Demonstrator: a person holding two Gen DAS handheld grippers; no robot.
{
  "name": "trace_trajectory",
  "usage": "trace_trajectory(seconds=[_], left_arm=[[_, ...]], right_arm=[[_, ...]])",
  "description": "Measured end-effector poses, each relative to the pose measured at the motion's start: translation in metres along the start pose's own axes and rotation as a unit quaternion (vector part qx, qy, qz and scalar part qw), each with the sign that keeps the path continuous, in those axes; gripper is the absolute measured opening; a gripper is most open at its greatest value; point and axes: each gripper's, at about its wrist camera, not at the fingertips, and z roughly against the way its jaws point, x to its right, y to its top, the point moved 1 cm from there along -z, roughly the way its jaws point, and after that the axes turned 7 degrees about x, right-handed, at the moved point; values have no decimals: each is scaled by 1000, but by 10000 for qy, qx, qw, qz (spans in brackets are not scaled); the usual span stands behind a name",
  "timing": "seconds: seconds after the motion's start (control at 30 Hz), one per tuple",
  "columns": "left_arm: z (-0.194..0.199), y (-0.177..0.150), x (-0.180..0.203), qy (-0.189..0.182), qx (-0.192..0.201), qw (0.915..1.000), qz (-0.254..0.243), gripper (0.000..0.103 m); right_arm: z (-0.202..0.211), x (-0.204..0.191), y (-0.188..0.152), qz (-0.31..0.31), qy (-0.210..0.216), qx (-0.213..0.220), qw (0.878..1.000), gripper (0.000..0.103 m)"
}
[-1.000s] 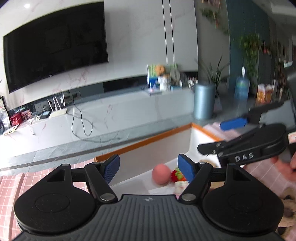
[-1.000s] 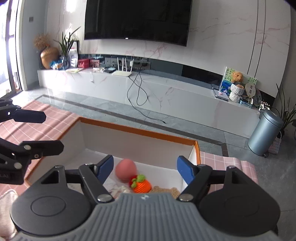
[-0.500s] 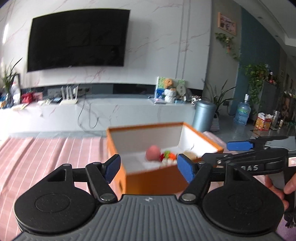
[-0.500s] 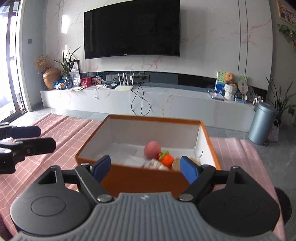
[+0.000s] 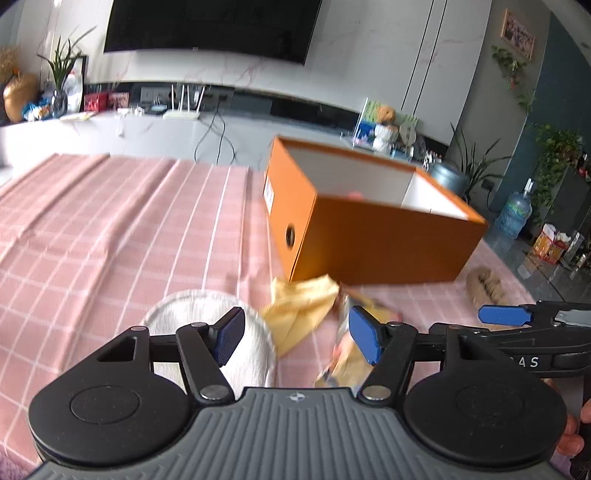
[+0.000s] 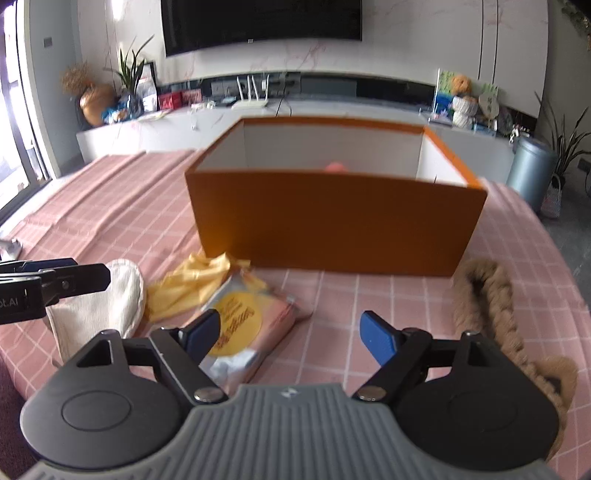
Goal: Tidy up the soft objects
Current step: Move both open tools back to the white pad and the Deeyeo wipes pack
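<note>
An orange box [image 6: 332,225] with white inside stands on the pink checked cloth; a pink ball [image 6: 335,167] just shows over its rim. In front of it lie a white cloth pad [image 6: 110,299], a yellow cloth [image 6: 192,284], a packet with a yellow round label [image 6: 243,321] and a brown furry braided piece [image 6: 491,299]. My right gripper [image 6: 290,330] is open and empty, low over the packet's right side. My left gripper [image 5: 295,334] is open and empty above the white pad [image 5: 199,314] and yellow cloth [image 5: 299,306]. The box also shows in the left wrist view [image 5: 369,236].
The pink checked cloth [image 5: 110,229] covers the table and stretches left of the box. Behind are a white TV bench [image 6: 332,110], a wall TV [image 6: 258,18], plants and a grey bin [image 6: 532,170]. The table edge curves at the right.
Both grippers have pulled back and down from above the box toward the near table. The loose soft things in front of the box have come into view. Both stay open.
</note>
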Motion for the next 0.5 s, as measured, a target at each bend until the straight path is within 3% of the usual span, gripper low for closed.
trace_trajectory(seconds=[0.33,0.5], left_arm=[[-7,-20,-8,-61,-225,9997,95,74],[-9,-19,-10,40,-308,9995,-27,74]], right_arm=[[-25,-6,-7,-19,170,-374,9992,84],[-42,-10,-1,-413,325,-624,9967,86]])
